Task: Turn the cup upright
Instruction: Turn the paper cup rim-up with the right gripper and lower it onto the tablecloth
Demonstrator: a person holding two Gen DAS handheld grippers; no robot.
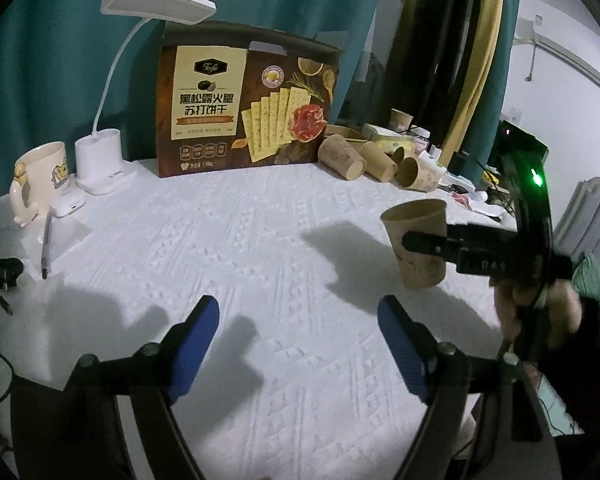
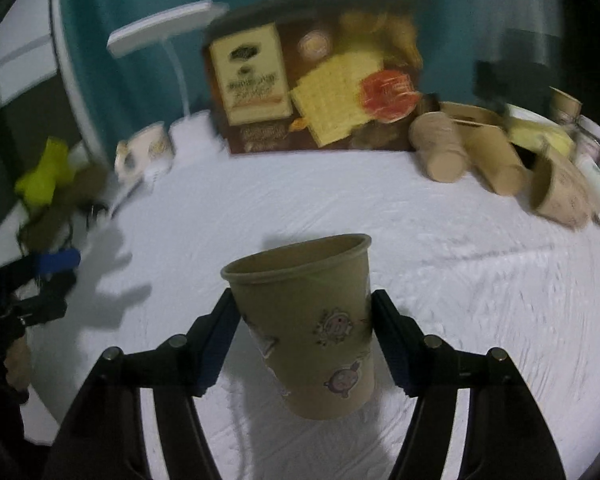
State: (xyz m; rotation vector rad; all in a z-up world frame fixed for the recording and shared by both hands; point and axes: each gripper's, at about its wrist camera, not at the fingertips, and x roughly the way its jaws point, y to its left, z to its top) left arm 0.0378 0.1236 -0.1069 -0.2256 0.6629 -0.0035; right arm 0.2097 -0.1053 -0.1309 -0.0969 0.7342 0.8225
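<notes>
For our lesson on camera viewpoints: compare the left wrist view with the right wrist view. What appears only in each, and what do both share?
Only the left wrist view: the pen, the wall air conditioner, and the left gripper with jaws open and nothing between them.

Only the right wrist view: the stickers on the held cup, and a yellow object.

Both: the right gripper shut on the cup, the cracker box, the desk lamp, the mug.

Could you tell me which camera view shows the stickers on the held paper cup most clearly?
The right wrist view: the paper cup sits close and central between the right gripper fingers, stickers facing the camera. The left wrist view shows it small, partly hidden by a finger.
</notes>
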